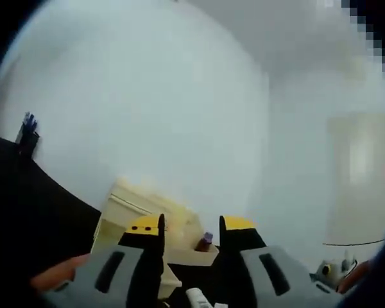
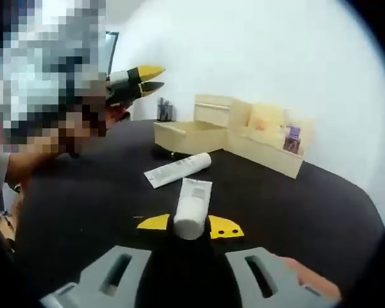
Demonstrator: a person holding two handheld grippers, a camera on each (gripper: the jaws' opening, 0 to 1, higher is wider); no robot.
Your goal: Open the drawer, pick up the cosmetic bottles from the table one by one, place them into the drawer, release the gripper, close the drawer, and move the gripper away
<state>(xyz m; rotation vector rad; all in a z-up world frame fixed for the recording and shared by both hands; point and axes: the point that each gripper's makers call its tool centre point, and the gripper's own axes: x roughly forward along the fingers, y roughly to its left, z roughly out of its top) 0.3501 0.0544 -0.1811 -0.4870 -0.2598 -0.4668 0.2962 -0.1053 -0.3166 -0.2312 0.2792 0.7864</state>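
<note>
Yellow-tipped black jaws on grey body, left gripper [image 1: 191, 226]; same colours on right gripper [image 2: 190, 226]. White tube [image 2: 192, 206] between right jaws; second white tube [image 2: 178, 169] at 11 o'clock of it. Black table [image 2: 321, 212]. Pale cream wooden organizer [image 2: 244, 131], open drawer [image 2: 189, 136] same cream. Small purple item [image 2: 292, 135] at organizer's 3 o'clock end. White wall [image 2: 276, 58].

Dark pen cup [image 2: 165, 110] by white wall [image 2: 256, 51]
</note>
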